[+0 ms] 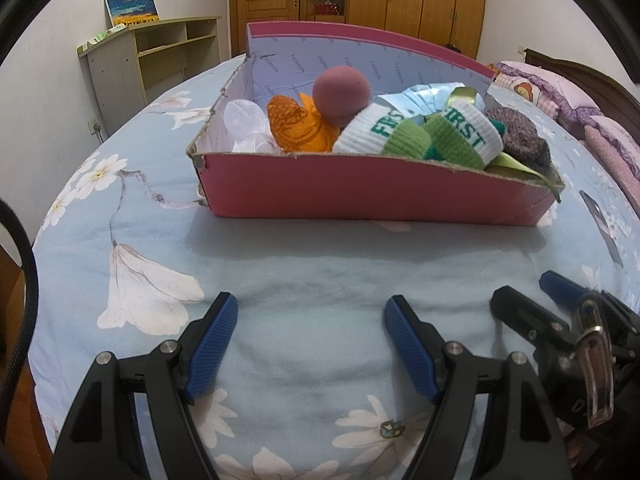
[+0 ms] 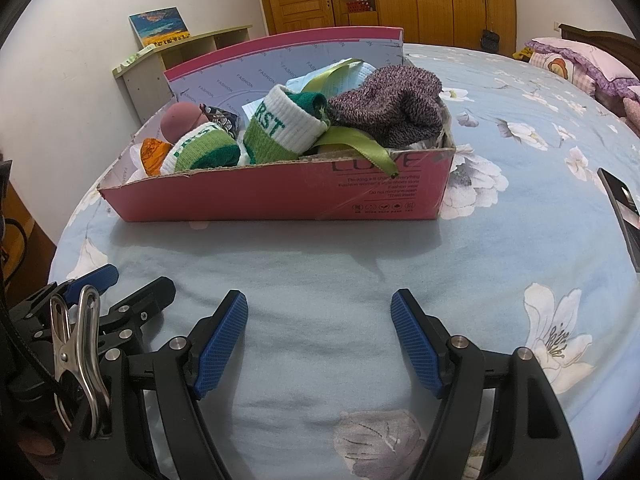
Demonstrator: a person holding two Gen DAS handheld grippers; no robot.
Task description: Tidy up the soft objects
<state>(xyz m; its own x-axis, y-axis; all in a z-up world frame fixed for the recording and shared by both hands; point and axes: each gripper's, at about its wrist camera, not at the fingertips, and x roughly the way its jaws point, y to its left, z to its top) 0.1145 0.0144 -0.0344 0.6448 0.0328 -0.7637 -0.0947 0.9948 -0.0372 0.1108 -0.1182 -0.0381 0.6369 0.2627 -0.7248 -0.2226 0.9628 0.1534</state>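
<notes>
Two tools, left tool (image 1: 310,312) and right tool (image 2: 318,310), hover spread and empty over the bed (image 1: 312,252). Socks (image 2: 280,132), knit (image 2: 396,108), ball (image 1: 340,90) fill the pink box (image 2: 280,196); judged light, compressible. Pinch sock cuffs.

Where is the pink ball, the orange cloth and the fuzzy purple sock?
pink ball (image 1: 339,94), left wrist view, middle of its round front.
orange cloth (image 1: 298,128), left wrist view, its patterned front fold.
fuzzy purple sock (image 2: 394,106), right wrist view, its knitted middle.

box (image 1: 360,196): pink outside, pale lilac lining
ball (image 1: 340,90): dusty pink
socks (image 1: 452,138): white and green, green lettering
knit (image 2: 392,112): mottled purple-grey
bedsheet (image 1: 304,280): light blue, white flowers
</notes>
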